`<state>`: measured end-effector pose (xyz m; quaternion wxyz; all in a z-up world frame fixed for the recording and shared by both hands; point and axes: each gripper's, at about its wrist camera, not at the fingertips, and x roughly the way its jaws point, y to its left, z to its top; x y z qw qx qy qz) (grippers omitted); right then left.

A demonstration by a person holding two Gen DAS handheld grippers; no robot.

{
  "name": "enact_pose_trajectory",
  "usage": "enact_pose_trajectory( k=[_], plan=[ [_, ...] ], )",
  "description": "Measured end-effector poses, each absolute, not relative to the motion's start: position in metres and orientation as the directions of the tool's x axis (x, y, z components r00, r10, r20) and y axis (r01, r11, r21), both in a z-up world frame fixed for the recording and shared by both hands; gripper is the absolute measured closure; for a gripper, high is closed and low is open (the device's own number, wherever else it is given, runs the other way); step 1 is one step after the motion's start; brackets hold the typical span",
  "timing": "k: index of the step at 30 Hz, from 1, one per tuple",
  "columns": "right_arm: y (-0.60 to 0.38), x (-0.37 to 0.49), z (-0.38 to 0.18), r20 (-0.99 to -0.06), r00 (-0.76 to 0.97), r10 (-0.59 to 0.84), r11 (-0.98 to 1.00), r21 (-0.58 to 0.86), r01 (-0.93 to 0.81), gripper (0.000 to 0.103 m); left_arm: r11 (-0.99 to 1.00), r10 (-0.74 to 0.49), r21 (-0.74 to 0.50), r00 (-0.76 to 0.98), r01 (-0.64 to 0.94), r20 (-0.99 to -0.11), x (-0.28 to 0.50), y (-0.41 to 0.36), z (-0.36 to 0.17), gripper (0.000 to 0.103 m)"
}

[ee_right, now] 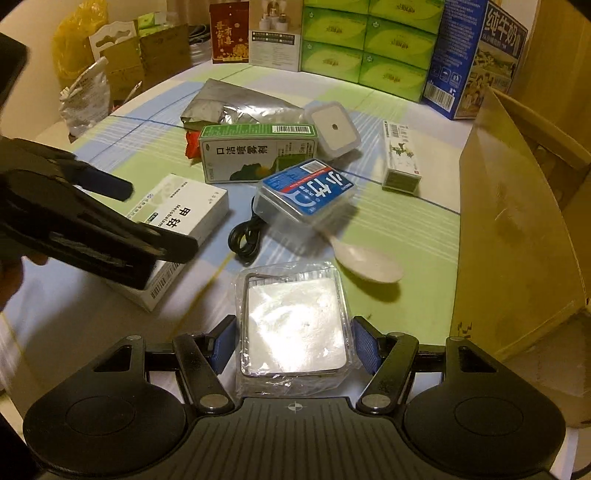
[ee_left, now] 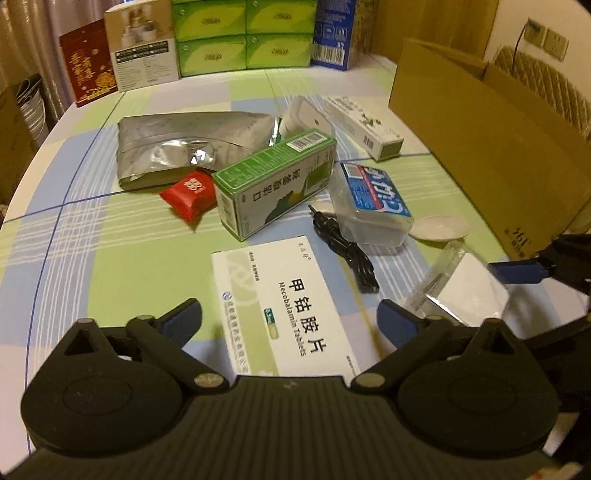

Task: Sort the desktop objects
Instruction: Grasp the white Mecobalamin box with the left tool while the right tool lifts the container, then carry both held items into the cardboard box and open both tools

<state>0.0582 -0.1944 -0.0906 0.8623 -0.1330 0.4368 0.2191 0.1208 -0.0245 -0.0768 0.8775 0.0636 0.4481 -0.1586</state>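
Note:
A white Mecobalamin tablet box (ee_left: 288, 306) (ee_right: 184, 218) lies flat on the checked tablecloth. My left gripper (ee_left: 290, 321) (ee_right: 147, 218) stands open and wide astride it, one blue pad off each long side, with small gaps showing. My right gripper (ee_right: 295, 345) is shut on a clear plastic pack with a white insert (ee_right: 293, 317), its blue pads against both sides. In the left wrist view that pack (ee_left: 469, 284) shows at the right edge, next to one of the right gripper's blue fingers (ee_left: 517, 271).
Beyond lie a green spray box (ee_left: 273, 184), red packet (ee_left: 188, 195), foil bag (ee_left: 184, 144), blue-labelled clear case (ee_right: 306, 192), white spoon (ee_right: 365, 266), black cable (ee_right: 243, 236), white square lamp (ee_right: 332, 129) and a slim white box (ee_right: 400, 158). An open cardboard box (ee_right: 517, 221) stands at the right. Tissue packs (ee_left: 243, 33) line the back.

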Motion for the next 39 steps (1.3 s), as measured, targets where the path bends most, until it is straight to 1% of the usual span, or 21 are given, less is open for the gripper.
enact_pose_trajectory(
  k=[3,5,8,9,13,18,22,24,26,28,34,39],
  plan=[
    [-0.194,0.058,-0.091,-0.811,0.523,0.263,0.868,-0.037,-0.495,0.04,0.946,-0.186,-0.007,0.524,0.325,-0.831,0.129,-0.028,-0.088,0.012],
    [-0.193,0.057,-0.091,-0.811,0.523,0.263,0.869,-0.037,-0.494,0.04,0.949,-0.171,-0.004,0.503,0.316,-0.847,0.132,-0.027,-0.095,0.016],
    [-0.193,0.058,-0.092,-0.816,0.514,0.264,0.87,-0.028,-0.492,0.04,0.951,-0.163,-0.005,0.491,0.309,-0.856,0.132,-0.025,-0.097,0.025],
    [-0.193,0.059,-0.092,-0.815,0.515,0.264,0.871,-0.028,-0.49,0.04,0.95,-0.161,0.0,0.493,0.311,-0.855,0.132,-0.024,-0.096,0.031],
    [-0.195,0.06,-0.091,-0.814,0.516,0.267,0.877,-0.016,-0.48,0.04,0.95,-0.153,0.009,0.491,0.313,-0.857,0.13,-0.022,-0.094,0.035],
    [-0.199,0.06,-0.087,-0.799,0.531,0.282,0.89,0.01,-0.456,0.041,0.951,-0.153,0.008,0.49,0.31,-0.858,0.123,-0.018,-0.09,0.036],
    [-0.2,0.058,-0.079,-0.766,0.562,0.312,0.894,0.037,-0.446,0.041,0.956,-0.158,-0.001,0.512,0.293,-0.844,0.117,-0.011,-0.08,0.036],
    [-0.199,0.057,-0.075,-0.75,0.583,0.311,0.897,0.029,-0.441,0.041,0.958,-0.171,-0.017,0.522,0.287,-0.836,0.115,-0.01,-0.074,0.036],
    [-0.2,0.055,-0.071,-0.736,0.598,0.315,0.901,0.035,-0.432,0.041,0.958,-0.207,-0.064,0.521,0.278,-0.828,0.112,-0.007,-0.067,0.036],
    [-0.201,0.054,-0.064,-0.72,0.615,0.321,0.906,0.045,-0.42,0.041,0.956,-0.228,-0.086,0.525,0.281,-0.82,0.109,-0.005,-0.058,0.036],
    [-0.204,0.044,-0.021,-0.649,0.678,0.346,0.91,0.056,-0.411,0.041,0.958,-0.221,-0.061,0.579,0.282,-0.785,0.099,-0.01,-0.025,0.036],
    [-0.229,0.039,0.036,-0.568,0.758,0.321,0.927,0.022,-0.375,0.041,0.951,-0.236,-0.052,0.611,0.304,-0.756,0.089,-0.027,0.011,0.036]
  ],
)
